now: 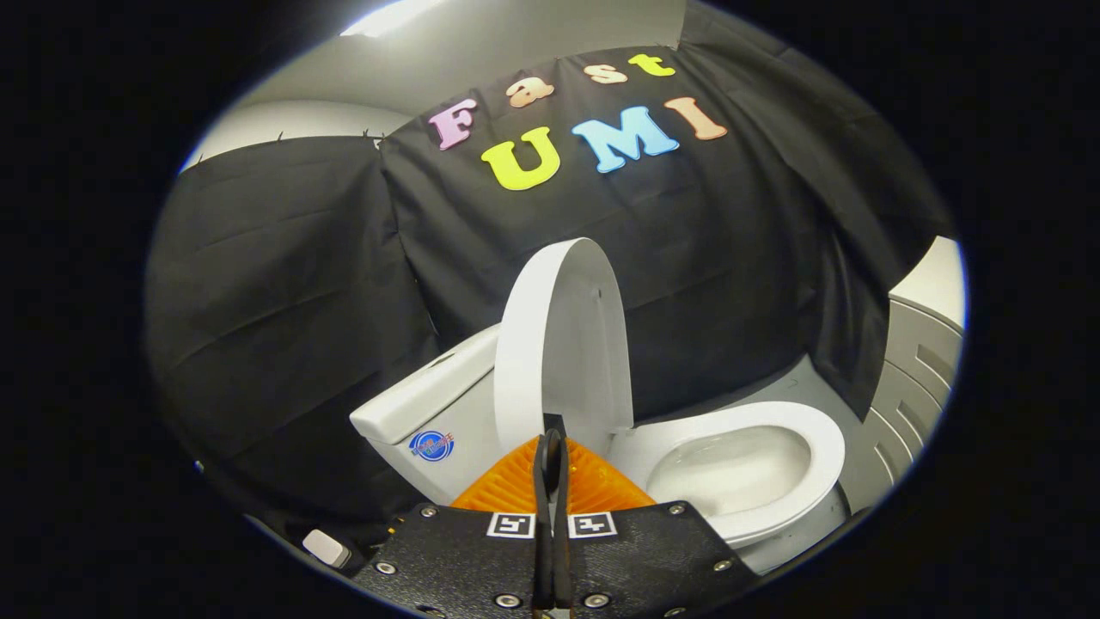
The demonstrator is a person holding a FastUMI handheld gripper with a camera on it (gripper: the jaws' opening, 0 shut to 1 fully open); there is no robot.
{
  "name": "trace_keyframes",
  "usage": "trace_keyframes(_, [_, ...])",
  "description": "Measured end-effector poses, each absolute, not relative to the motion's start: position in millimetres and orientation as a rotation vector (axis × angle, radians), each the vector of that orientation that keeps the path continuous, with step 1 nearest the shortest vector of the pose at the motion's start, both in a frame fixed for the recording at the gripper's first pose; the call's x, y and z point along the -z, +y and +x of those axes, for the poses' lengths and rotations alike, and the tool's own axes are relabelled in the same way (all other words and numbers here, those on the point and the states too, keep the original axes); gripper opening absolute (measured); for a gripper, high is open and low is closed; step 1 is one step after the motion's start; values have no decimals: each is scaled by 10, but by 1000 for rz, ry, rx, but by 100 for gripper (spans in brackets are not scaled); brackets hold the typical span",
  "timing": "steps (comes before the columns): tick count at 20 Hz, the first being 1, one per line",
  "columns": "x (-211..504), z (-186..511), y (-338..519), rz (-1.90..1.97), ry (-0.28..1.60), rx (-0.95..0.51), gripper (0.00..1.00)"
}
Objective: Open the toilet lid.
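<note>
The white toilet lid stands raised, nearly upright, and leans back toward the tank. To its right the seat ring lies down around the open bowl. My gripper is just in front of the lid's lower edge. Its orange fingers are shut against each other with nothing between them. Their black tips reach up to the foot of the lid; I cannot tell whether they touch it.
Black cloth walls close in behind and to the left of the toilet. A white ribbed panel stands to the right of the bowl. A small white block lies low at the left beside my gripper's body.
</note>
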State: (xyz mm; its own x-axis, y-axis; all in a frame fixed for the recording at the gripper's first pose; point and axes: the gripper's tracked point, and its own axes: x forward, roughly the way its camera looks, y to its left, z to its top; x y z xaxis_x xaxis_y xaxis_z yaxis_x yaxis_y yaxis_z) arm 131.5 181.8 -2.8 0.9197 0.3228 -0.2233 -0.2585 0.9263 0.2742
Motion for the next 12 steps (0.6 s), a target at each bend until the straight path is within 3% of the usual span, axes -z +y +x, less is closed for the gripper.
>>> trace_keyframes(12, [19,1377,2214,140,263,-362,0])
